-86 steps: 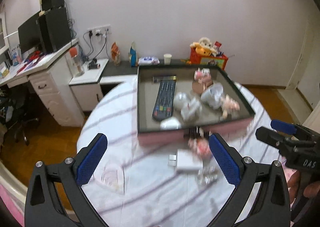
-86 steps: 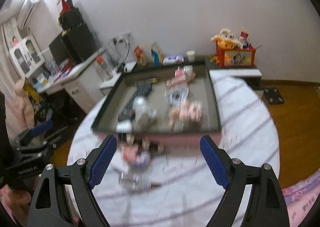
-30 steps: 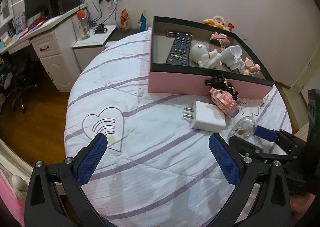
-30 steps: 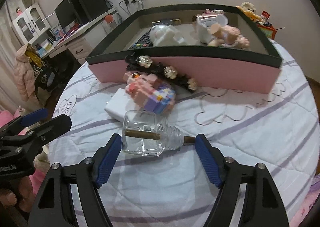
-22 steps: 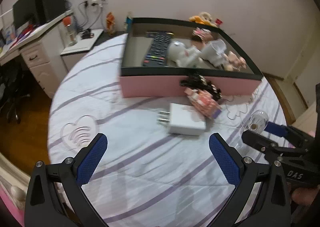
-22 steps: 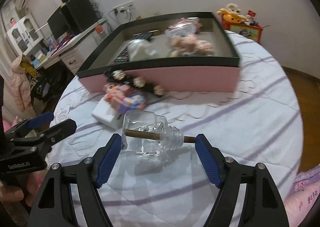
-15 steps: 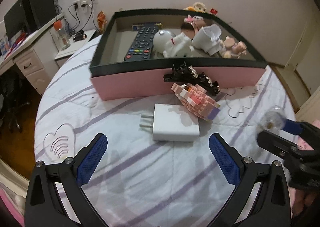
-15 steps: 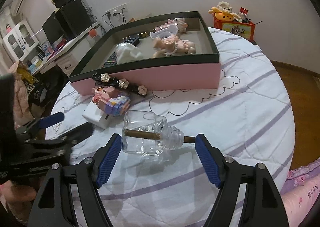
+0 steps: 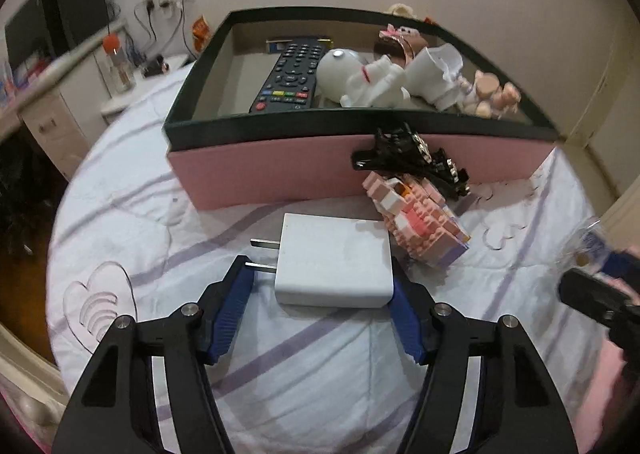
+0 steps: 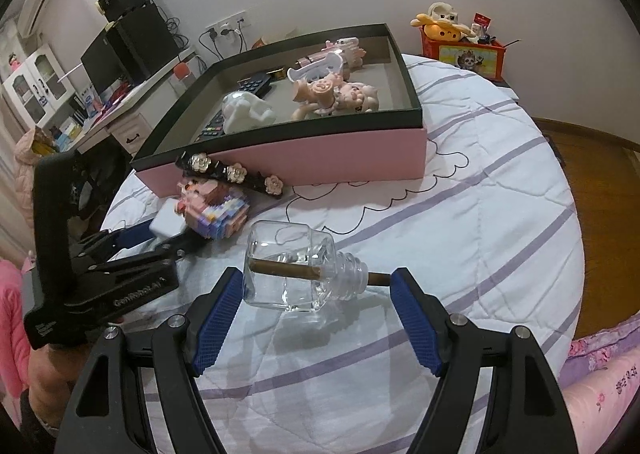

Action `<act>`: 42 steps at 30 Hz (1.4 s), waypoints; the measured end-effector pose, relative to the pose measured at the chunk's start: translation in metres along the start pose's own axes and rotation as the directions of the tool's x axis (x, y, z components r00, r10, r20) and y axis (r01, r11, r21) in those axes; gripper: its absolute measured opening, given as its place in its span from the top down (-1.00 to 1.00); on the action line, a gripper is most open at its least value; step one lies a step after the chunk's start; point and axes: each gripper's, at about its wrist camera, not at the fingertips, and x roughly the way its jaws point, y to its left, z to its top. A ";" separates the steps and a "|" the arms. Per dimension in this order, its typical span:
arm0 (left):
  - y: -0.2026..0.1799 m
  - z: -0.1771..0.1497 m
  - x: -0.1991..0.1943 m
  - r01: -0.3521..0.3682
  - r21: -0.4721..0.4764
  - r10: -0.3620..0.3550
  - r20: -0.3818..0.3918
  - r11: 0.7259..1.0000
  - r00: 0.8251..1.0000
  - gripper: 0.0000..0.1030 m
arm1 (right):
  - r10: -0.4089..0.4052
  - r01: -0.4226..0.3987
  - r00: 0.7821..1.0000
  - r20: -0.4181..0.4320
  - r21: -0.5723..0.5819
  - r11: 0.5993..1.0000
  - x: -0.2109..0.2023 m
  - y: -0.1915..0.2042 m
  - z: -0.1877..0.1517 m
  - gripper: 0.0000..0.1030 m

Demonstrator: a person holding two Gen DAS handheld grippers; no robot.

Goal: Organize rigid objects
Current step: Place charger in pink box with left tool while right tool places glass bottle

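A white plug charger lies on the bedspread between the blue pads of my left gripper; the right pad touches its side, the left pad sits by the prongs. My right gripper is shut on a clear glass bottle with a brown stick through its neck, held above the bedspread. A pink brick figure and a black flowered hair clip lie against the pink box. The box holds a remote, white figurines and dolls.
The round bed has a white cover with purple stripes. A desk with monitor and speakers stands to the left. A red toy box stands behind the bed. Wood floor lies to the right.
My left gripper has moved down to the charger and its jaws have narrowed around it. My right gripper, shut on the glass bottle, has lifted it clear of the bedspread.
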 end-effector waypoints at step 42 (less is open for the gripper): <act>0.017 0.175 -0.008 0.041 0.030 -0.045 0.152 0.999 0.987 -0.28 | -0.026 0.041 0.995 0.097 -0.152 0.988 0.040 0.018 0.189 -0.49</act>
